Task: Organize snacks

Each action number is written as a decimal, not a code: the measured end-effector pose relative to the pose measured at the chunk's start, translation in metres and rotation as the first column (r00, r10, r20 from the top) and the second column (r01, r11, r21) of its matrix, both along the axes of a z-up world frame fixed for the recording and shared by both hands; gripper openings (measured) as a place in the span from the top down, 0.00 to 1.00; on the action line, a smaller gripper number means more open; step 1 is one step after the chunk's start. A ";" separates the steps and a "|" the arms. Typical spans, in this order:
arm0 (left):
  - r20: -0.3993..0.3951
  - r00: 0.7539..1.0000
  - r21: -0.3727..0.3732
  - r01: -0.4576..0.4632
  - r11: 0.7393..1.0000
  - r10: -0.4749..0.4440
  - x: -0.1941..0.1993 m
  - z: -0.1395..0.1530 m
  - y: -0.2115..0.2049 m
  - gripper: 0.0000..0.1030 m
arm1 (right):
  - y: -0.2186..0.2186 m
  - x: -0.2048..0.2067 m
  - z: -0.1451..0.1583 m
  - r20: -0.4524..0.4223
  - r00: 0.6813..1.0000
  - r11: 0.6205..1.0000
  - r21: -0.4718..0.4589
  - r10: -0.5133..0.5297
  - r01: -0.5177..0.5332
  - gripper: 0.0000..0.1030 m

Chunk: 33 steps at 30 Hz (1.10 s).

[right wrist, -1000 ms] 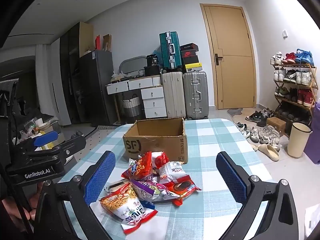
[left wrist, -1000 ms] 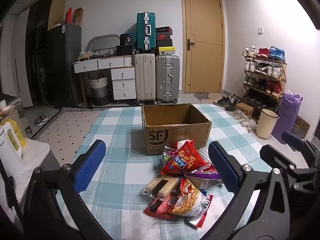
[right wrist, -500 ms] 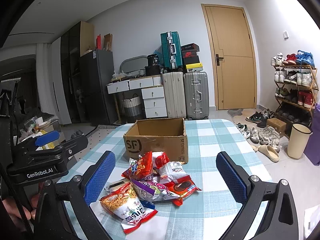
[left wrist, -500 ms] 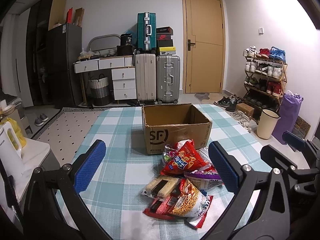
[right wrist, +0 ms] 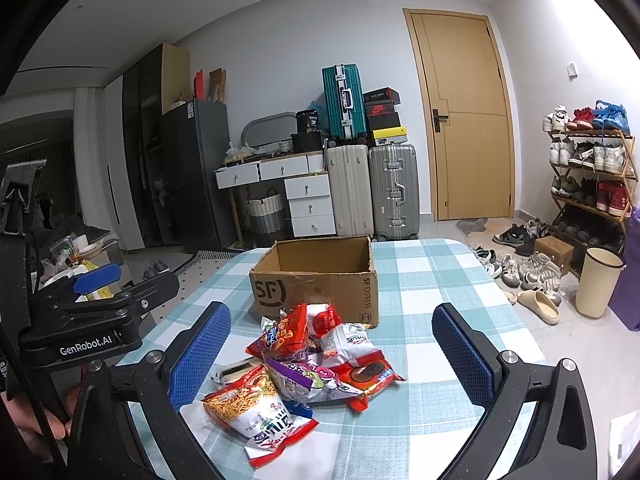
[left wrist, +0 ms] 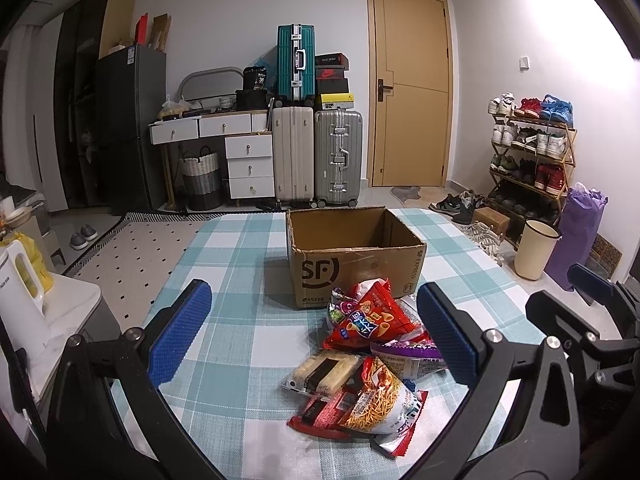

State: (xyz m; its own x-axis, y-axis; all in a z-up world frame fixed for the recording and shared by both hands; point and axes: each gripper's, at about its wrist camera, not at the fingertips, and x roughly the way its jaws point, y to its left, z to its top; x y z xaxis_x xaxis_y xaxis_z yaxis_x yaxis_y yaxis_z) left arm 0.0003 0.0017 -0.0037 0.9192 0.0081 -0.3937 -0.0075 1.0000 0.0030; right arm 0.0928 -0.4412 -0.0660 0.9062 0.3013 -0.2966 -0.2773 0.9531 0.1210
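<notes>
Nothing packed yet, by the look of things: open brown cardboard box printed "SF" [left wrist: 356,258] standing bare inside as far as its visible walls show, on the teal-and-white checked cloth of the bench [left wrist: 240,320], at about 12 o'clock from both claws. Heap of crinkly snack packets [right wrist: 308,368] lying loose on the cloth just in front of the box, its far edge touching or nearly touching the box's front wall. Left claw [left wrist: 316,336] spread wide and empty, blue pads either side of the heap in its own view, hanging above the bench with the pile at 1 o'clock. Right claw [right wrist: 332,360] likewise spread wide and holding nothing, heap dead ahead at 12 o'clock. Step in hand, judged from this: the approach before a first pick. Nearest and topmost for either claw: the orange-and-white noodle packet [right wrist: 256,412], at 7 o'clock of the pile in the right view. Next move likely calling for a descent over one top packet, pads closing across its narrow width, then a lift clear of its neighbours and a carry forward over the box rim. Slippery, puffed film: a pinch near a sealed edge probably safer than one across the inflated belly.
</notes>
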 end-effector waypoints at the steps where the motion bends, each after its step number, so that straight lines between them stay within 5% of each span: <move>1: 0.001 1.000 0.001 -0.001 1.000 0.001 0.001 -0.001 0.000 0.01 | 0.000 0.000 0.001 0.000 1.000 1.000 0.000 0.000 0.000 0.01; 33: -0.008 1.000 0.006 -0.026 1.000 0.026 0.004 -0.009 0.000 0.01 | 0.002 -0.002 -0.001 0.000 1.000 1.000 0.004 0.003 -0.003 0.01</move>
State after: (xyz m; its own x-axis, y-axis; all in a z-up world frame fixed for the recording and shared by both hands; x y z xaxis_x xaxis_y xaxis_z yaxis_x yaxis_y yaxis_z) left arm 0.0044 0.0017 -0.0129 0.9153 0.0342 -0.4013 -0.0333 0.9994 0.0093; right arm 0.0911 -0.4394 -0.0673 0.9055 0.3048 -0.2952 -0.2799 0.9519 0.1244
